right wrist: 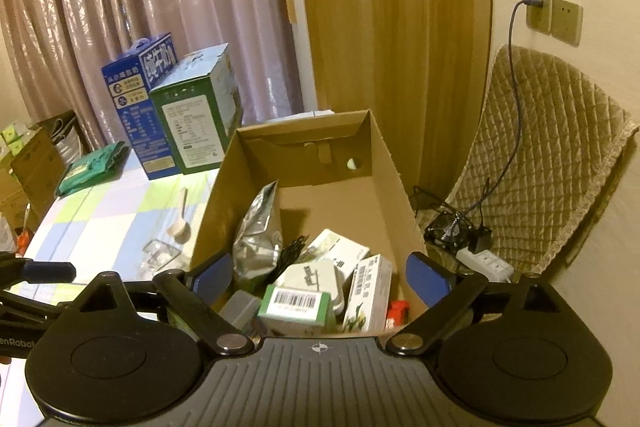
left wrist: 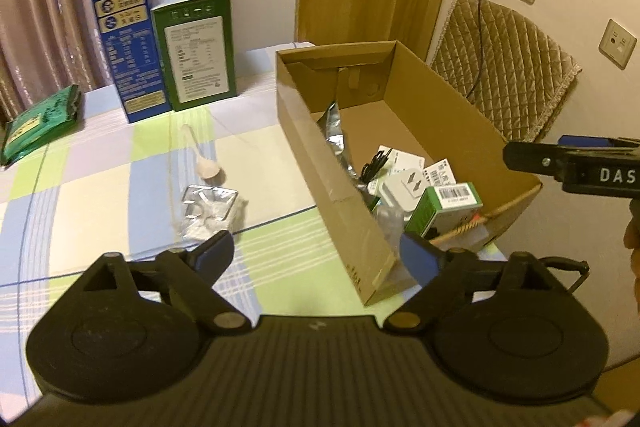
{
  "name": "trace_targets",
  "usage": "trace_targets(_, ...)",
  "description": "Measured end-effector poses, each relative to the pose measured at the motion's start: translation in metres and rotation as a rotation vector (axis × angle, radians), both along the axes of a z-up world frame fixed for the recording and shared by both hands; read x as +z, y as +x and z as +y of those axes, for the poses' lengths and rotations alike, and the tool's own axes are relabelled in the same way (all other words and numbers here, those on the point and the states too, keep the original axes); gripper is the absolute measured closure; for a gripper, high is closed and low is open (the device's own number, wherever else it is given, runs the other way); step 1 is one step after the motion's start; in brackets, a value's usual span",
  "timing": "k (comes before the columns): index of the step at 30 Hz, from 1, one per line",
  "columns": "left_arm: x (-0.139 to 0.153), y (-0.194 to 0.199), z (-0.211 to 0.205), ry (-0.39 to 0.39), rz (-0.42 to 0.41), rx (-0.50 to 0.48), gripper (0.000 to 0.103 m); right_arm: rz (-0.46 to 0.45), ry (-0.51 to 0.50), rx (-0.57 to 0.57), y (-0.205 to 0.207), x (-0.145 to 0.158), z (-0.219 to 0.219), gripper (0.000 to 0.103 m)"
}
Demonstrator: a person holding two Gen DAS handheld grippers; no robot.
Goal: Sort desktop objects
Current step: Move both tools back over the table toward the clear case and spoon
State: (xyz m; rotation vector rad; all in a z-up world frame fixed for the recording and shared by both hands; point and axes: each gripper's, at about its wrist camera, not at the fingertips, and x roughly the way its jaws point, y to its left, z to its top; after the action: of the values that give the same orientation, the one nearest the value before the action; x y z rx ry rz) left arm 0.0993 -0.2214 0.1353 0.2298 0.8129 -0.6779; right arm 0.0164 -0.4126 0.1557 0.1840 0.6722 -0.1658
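An open cardboard box (left wrist: 328, 163) (right wrist: 212, 203) stands on the checked tablecloth. It holds a silver foil bag (left wrist: 334, 131) (right wrist: 258, 231), a white plug adapter (left wrist: 404, 185), a green-and-white barcoded carton (left wrist: 444, 207) (right wrist: 296, 305), a black cable (right wrist: 294, 251) and a white carton (right wrist: 368, 291). Left of the box lie a pale spoon (left wrist: 206, 163) (right wrist: 180, 223) and a clear plastic packet (left wrist: 210, 209) (right wrist: 160, 255). My left gripper (left wrist: 316, 253) is open and empty, straddling the box's near left wall. My right gripper (right wrist: 320, 275) is open and empty above the box's contents.
A blue carton (left wrist: 124, 43) and a green carton (left wrist: 196, 55) stand upright at the table's back. A green packet (left wrist: 40, 123) lies far left. A quilted chair (left wrist: 508, 67) stands right of the box, with a small fan (right wrist: 448, 227) and power strip (right wrist: 486, 261) on it.
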Motion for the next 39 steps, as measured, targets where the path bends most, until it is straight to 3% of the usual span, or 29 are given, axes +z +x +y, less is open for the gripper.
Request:
trace_targets(3,0.001,-0.009,0.014,-0.005,-0.002,0.013,0.006,-0.005,-0.003,0.004,-0.009,0.005,0.01,0.002)
trace_targets(22,-0.037,-0.049,0.136,0.035,0.051,0.154,0.001,-0.014,0.04,0.09,-0.048,0.011,0.079,0.002)
trace_targets(39,-0.048,-0.033,0.176,0.045,0.054,0.191,0.001,0.023,0.051,0.204,-0.04,-0.007,0.139,0.002)
